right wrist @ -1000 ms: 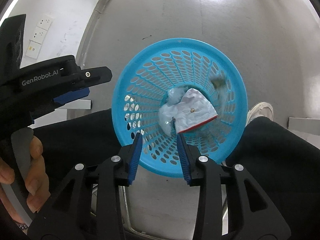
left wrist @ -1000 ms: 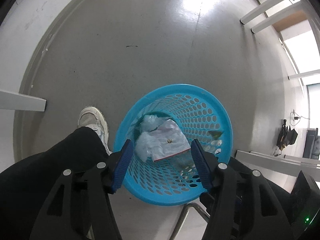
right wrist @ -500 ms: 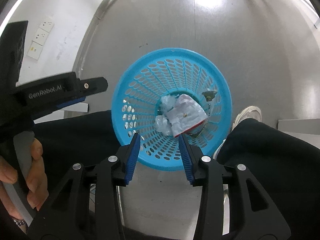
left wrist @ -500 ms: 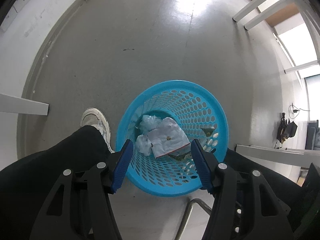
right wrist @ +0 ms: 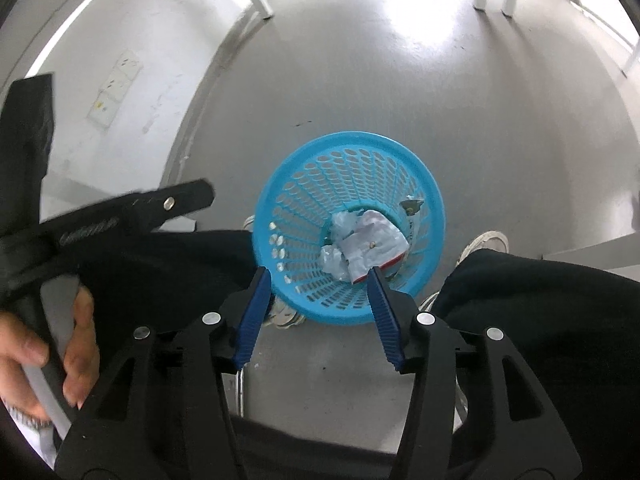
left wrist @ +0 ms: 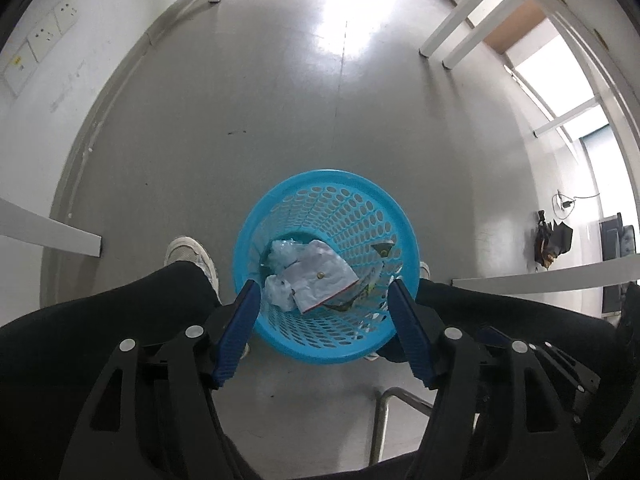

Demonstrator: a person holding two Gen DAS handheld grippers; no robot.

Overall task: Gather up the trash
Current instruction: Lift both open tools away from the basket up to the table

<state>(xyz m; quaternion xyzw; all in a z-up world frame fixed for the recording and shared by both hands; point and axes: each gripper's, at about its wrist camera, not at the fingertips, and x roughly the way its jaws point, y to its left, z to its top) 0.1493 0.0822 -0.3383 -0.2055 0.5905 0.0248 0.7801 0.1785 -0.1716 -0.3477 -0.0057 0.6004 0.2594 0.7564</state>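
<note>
A blue perforated waste basket [left wrist: 352, 216] [right wrist: 304, 184] stands on the grey floor between a person's legs. Inside lie crumpled clear plastic and a white bag with a red edge [left wrist: 316, 276] [right wrist: 368, 248], plus a small dark scrap [left wrist: 384, 249] on the wall. My left gripper [left wrist: 324, 300] hangs well above the basket, its jaws opening with nothing between them. Above the basket too, my right gripper [right wrist: 318, 280] has its jaws opening and holds nothing. The left gripper's black body [right wrist: 120, 216] shows at the left of the right wrist view, held by a hand [right wrist: 48, 340].
Dark trouser legs [left wrist: 100, 332] and white shoes [left wrist: 192, 256] flank the basket. White table legs [left wrist: 448, 36] stand at the far right, a white beam [left wrist: 52, 232] at the left. A wall with sockets [left wrist: 36, 48] curves along the left. A metal chair frame [left wrist: 384, 412] sits below.
Both grippers have risen, so the basket looks smaller and farther. Both pairs of jaws stand wider apart. The trash in the basket has not moved.
</note>
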